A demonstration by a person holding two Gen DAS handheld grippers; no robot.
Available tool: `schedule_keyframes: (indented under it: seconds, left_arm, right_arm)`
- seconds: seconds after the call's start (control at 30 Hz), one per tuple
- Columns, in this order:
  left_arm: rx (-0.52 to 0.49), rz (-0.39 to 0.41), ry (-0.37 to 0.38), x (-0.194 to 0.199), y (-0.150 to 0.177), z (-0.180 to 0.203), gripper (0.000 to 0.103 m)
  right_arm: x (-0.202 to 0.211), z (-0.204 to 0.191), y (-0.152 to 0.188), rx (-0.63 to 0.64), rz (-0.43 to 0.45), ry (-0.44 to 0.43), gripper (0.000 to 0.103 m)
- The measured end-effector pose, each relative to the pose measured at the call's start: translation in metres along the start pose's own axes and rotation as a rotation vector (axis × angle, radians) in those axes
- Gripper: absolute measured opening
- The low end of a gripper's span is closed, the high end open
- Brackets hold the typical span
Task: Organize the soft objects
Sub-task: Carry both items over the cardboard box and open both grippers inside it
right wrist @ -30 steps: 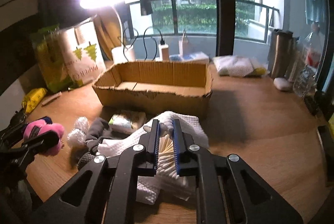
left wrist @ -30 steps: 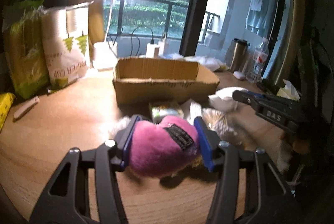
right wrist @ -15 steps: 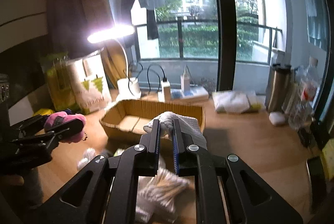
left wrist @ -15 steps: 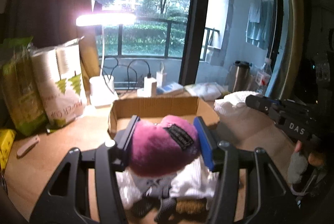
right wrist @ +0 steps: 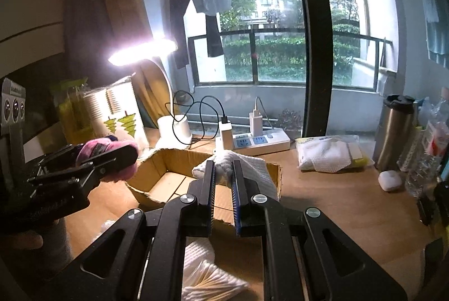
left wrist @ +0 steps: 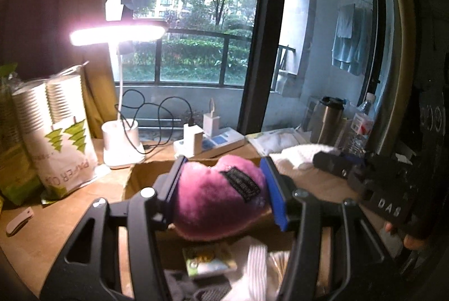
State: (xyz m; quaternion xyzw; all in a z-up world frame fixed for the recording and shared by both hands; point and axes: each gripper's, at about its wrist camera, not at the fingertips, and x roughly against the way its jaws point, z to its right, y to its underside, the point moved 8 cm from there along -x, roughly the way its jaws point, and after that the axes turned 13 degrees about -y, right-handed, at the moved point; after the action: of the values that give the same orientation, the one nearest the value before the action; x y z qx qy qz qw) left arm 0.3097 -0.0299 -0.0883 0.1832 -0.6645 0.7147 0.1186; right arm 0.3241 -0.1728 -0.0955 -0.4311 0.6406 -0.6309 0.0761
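Observation:
My left gripper (left wrist: 221, 186) is shut on a pink plush toy (left wrist: 213, 205) with a black label, held in the air above the near edge of an open cardboard box (left wrist: 140, 174). My right gripper (right wrist: 223, 180) is shut on a white waffle towel (right wrist: 252, 166), held over the box (right wrist: 168, 180), whose inside shows bare cardboard. From the right wrist view the left gripper (right wrist: 109, 157) and pink toy (right wrist: 106, 146) sit at the box's left side. From the left wrist view the right gripper (left wrist: 331, 160) and towel (left wrist: 297, 155) are at the right.
On the wooden table below lie a white cloth (left wrist: 258, 273), a small green packet (left wrist: 207, 261) and a cotton swab pack (right wrist: 210, 284). Behind the box stand a lit desk lamp (left wrist: 120, 143), a power strip (right wrist: 261, 141), a paper cup bag (left wrist: 61, 143) and a steel flask (right wrist: 393, 132).
Both grippers have risen from the table with their loads and moved forward over the cardboard box. The pile of soft items now lies below and nearer.

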Motion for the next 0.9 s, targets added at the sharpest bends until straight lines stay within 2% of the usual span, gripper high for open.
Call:
schedule_keyframes:
  seconds: [0.3,0.43,0.67,0.73,0.8,0.83,0.9]
  left_arm:
    - [0.000,-0.092,0.038,-0.063,0.019,0.020,0.054]
    - [0.009,-0.165,0.043,-0.087,0.036,0.024,0.055]
    - [0.021,-0.239,0.041,-0.105,0.053,0.021,0.062]
    - [0.031,-0.240,0.034,-0.102,0.052,0.018,0.066]
    - [0.035,-0.234,0.018,-0.097,0.050,0.014,0.067]
    - [0.037,-0.229,0.017,-0.095,0.048,0.014,0.068]
    - [0.043,-0.210,0.004,-0.085,0.044,0.009,0.076]
  right_arm:
    - [-0.047,0.024,0.019,-0.044,-0.083,-0.035,0.012]
    - [-0.064,0.041,0.034,-0.084,-0.136,-0.028,0.012]
    - [-0.083,0.055,0.057,-0.131,-0.211,-0.013,0.012]
    - [-0.082,0.052,0.056,-0.125,-0.212,-0.010,0.015]
    - [-0.079,0.051,0.055,-0.118,-0.217,0.001,0.033]
    - [-0.077,0.050,0.053,-0.114,-0.215,0.008,0.037]
    - [-0.071,0.045,0.049,-0.103,-0.207,0.013,0.039]
